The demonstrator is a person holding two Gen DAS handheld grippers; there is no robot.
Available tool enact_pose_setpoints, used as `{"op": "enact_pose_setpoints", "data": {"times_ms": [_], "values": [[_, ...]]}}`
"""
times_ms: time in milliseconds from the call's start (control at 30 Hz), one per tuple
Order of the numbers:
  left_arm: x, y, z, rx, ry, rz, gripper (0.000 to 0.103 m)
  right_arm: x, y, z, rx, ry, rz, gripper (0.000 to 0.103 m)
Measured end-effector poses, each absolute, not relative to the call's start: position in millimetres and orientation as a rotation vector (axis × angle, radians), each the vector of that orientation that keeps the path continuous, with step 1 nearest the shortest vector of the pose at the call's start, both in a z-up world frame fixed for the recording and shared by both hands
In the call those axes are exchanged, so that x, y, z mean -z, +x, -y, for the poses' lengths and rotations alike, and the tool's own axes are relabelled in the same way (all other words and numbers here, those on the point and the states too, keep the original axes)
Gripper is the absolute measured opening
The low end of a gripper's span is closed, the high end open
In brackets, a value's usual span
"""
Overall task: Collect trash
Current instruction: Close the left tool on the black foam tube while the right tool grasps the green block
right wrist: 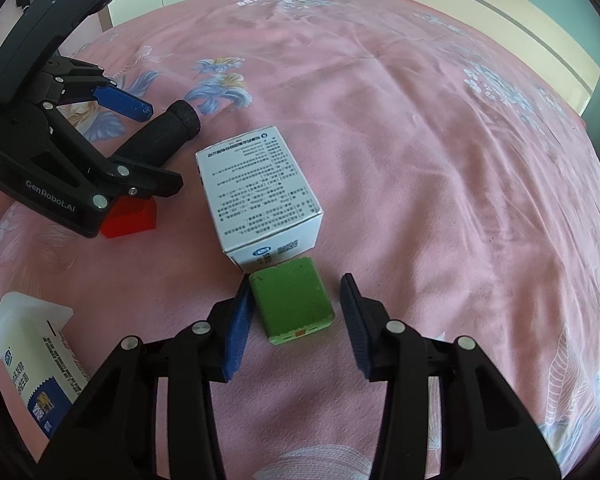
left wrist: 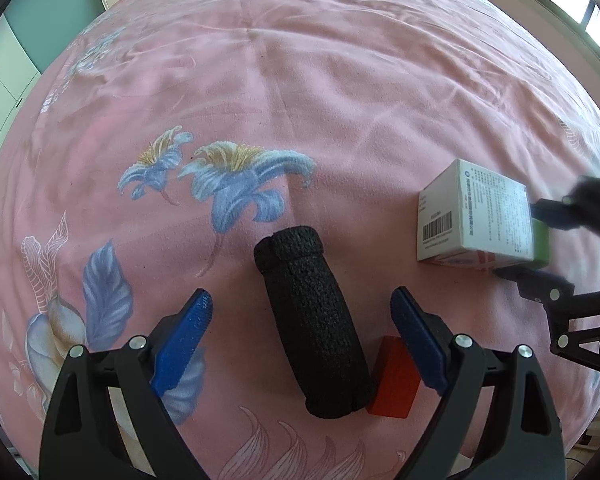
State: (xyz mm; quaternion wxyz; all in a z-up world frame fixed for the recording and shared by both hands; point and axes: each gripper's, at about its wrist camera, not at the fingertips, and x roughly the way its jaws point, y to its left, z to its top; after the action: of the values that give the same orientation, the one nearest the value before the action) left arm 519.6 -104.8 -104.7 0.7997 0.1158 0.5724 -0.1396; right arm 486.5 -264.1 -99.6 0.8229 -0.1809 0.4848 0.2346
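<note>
Pink flowered sheet (left wrist: 340, 100), trash grouped round a white box (right wrist: 256, 188), both grippers low over it.

Right gripper (right wrist: 296, 280) straddles a green block (right wrist: 292, 300) that touches the box's near end; its fingers stand apart, one ribbed blue pad against the block's left face, the other just clear of the right face (a thin gap shows). Left of the box, the left gripper (left wrist: 302, 296) has its fingers wide apart on either side of a black foam roll (left wrist: 312, 320), coarse, round and lying flat, neither pad touching it. A glossy red block (left wrist: 394, 380) sits just beside the roll, on the box's side. A printed carton (right wrist: 32, 352) lies well left of the box, nearer the bed edge. Beyond and right of the box the wrinkled cloth runs open.
</note>
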Motion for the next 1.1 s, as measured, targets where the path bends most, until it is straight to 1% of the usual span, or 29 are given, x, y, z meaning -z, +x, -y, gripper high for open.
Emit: {"op": "enact_pose_setpoints", "data": {"times_ms": [100,167,200,300,367,400,467,500,533,633,1100], "values": [[109.1,521.7,104.8,0.299,0.243,-1.234,0.091,100.5,487.2,264.2,-0.498,-0.388,-1.031,0.036],[110.9,523.9,103.8,0.289,0.241,-1.236,0.084,101.3,488.4,264.0,-0.497,-0.389,-1.034,0.036],[111.1,524.0,103.7,0.290,0.241,-1.235,0.083,101.5,489.0,263.4,-0.496,-0.391,-1.033,0.036],[109.9,523.5,103.5,0.294,0.243,-1.231,0.072,101.7,488.1,263.2,-0.495,-0.399,-1.035,0.035],[108.9,522.6,103.0,0.295,0.244,-1.229,0.061,101.4,488.5,263.4,-0.495,-0.399,-1.036,0.035],[108.6,522.2,102.7,0.298,0.243,-1.228,0.059,101.5,488.5,263.6,-0.496,-0.398,-1.038,0.035],[107.7,521.2,100.2,0.300,0.227,-1.231,0.049,100.9,487.6,263.7,-0.495,-0.404,-1.039,0.035],[107.3,520.6,100.0,0.310,0.222,-1.233,0.046,100.5,487.4,263.9,-0.495,-0.404,-1.040,0.035],[106.6,519.4,100.4,0.320,0.220,-1.233,0.040,100.4,487.1,263.9,-0.495,-0.407,-1.042,0.034],[104.5,517.6,100.7,0.323,0.219,-1.229,0.040,99.3,485.3,264.8,-0.490,-0.411,-1.047,0.031],[75.1,505.0,87.5,0.325,0.191,-1.185,0.039,81.5,464.9,274.1,-0.474,-0.435,-1.035,0.031]]}}
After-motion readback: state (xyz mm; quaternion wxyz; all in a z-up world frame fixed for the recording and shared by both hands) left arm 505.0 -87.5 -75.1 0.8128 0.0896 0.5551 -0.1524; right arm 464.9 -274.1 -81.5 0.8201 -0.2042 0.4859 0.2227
